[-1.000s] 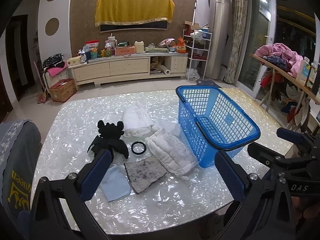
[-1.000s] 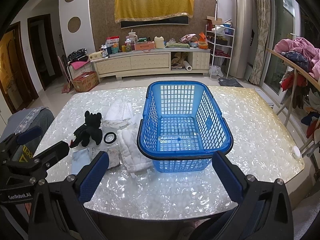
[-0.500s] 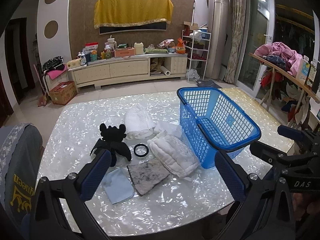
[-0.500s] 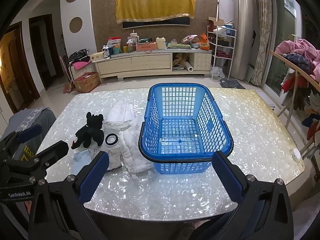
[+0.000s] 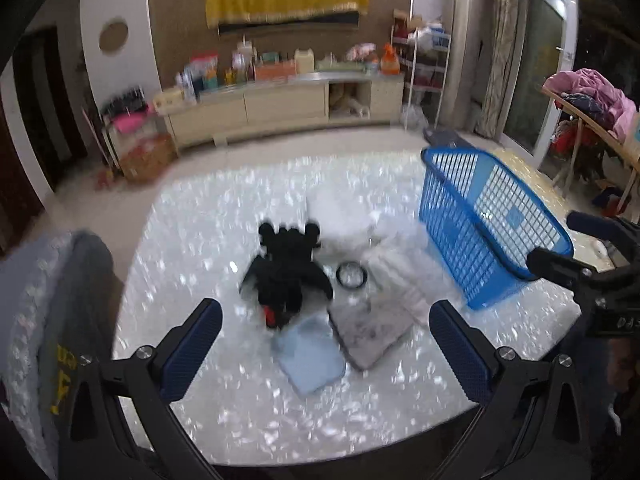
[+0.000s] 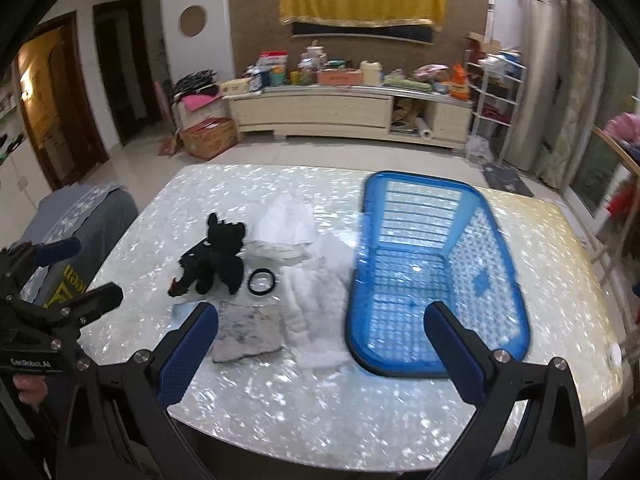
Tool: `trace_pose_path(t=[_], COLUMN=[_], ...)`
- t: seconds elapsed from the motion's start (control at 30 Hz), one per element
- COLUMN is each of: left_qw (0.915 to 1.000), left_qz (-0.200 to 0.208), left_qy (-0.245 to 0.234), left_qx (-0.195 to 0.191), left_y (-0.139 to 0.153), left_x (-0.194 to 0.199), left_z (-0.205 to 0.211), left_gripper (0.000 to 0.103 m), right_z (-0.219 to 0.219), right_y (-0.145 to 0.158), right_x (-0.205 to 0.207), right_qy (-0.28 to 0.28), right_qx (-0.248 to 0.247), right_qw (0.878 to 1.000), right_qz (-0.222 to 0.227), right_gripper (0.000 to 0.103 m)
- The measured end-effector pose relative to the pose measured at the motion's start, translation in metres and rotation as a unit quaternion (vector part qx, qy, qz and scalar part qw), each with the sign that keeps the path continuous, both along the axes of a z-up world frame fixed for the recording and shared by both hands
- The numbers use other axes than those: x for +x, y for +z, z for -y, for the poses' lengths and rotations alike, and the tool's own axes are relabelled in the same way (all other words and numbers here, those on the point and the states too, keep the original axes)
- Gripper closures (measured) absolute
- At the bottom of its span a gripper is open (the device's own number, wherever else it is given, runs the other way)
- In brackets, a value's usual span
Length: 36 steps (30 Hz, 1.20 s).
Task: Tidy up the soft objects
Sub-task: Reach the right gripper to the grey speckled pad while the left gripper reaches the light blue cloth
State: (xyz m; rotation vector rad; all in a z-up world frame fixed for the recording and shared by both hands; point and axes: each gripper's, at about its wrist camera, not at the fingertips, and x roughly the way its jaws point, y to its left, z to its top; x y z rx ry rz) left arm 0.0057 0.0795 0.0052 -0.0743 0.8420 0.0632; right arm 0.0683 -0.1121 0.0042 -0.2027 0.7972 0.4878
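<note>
Left tool (image 5: 324, 332): jaws spread wide apart, nothing between them, held above the near edge of the desk (image 5: 248, 408). Straight ahead between its fingers lies a pale blue cloth (image 5: 310, 354), flat on the desk. Touching that cloth's right edge, a grey mottled cloth (image 5: 372, 326). Just beyond both, the black plush toy (image 5: 286, 270) lies with wings spread and a red bit at its near end, overlapping the blue cloth's far corner. Right of the toy, a black ring (image 5: 352, 274) lies flat. Past the ring and to the right, a white quilted cloth (image 5: 404, 276) runs up against the blue basket (image 5: 488, 236); a second white folded cloth (image 5: 340, 218) sits farther back. View is motion-blurred.

Right tool (image 6: 320, 338): jaws likewise wide apart and empty, over the near desk edge. Ahead of its left finger is the grey mottled cloth (image 6: 248, 330); ahead of its right finger, the basket (image 6: 432, 276), empty inside, standing on the desk (image 6: 320, 400). Between them, the white quilted cloth (image 6: 316, 304) touches the basket's left wall. Farther left, the plush toy (image 6: 216, 262) and ring (image 6: 262, 282) lie side by side. The left tool (image 6: 76, 272) shows at the far left edge, a hand (image 6: 30, 386) gripping its handle.
</note>
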Motion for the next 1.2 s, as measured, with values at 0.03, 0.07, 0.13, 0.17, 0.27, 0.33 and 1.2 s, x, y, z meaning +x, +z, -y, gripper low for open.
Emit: trace_pose_path(t=[0.03, 0.07, 0.13, 0.17, 0.27, 0.33, 1.2], left_qw=[0.9997, 0.9989, 0.9975, 0.9972, 0.9972, 0.9971, 0.9753], left_qz=[-0.009, -0.017, -0.026, -0.028, -0.042, -0.057, -0.212], left_qy=[-0.001, -0.002, 0.002, 0.006, 0.011, 0.009, -0.001], left_qx=[-0.021, -0.043, -0.065, -0.069, -0.061, -0.049, -0.063], left_y=[-0.003, -0.006, -0.012, -0.015, -0.026, -0.038, -0.169], left_x=[0.001, 0.002, 0.002, 0.002, 0.005, 0.011, 0.047], left_z=[-0.008, -0.018, -0.033, -0.039, -0.052, -0.057, -0.071], left_gripper=[0.000, 0.000, 0.000, 0.000, 0.000, 0.000, 0.000], right_z=[-0.007, -0.014, -0.031, -0.035, -0.056, -0.067, -0.112], right_y=[-0.002, -0.003, -0.011, -0.014, -0.028, -0.037, -0.154], right_x=[0.002, 0.005, 0.011, 0.015, 0.025, 0.028, 0.049], right_qy=[0.011, 0.023, 0.047, 0.053, 0.069, 0.081, 0.135], right_qx=[-0.002, -0.004, -0.011, -0.011, -0.022, -0.027, -0.091], right_qw=[1.000, 1.000, 0.999, 0.998, 0.996, 0.994, 0.966], right_qz=[-0.003, -0.007, -0.025, -0.034, -0.055, -0.066, -0.199], right_gripper=[0.000, 0.000, 0.000, 0.000, 0.000, 0.000, 0.033])
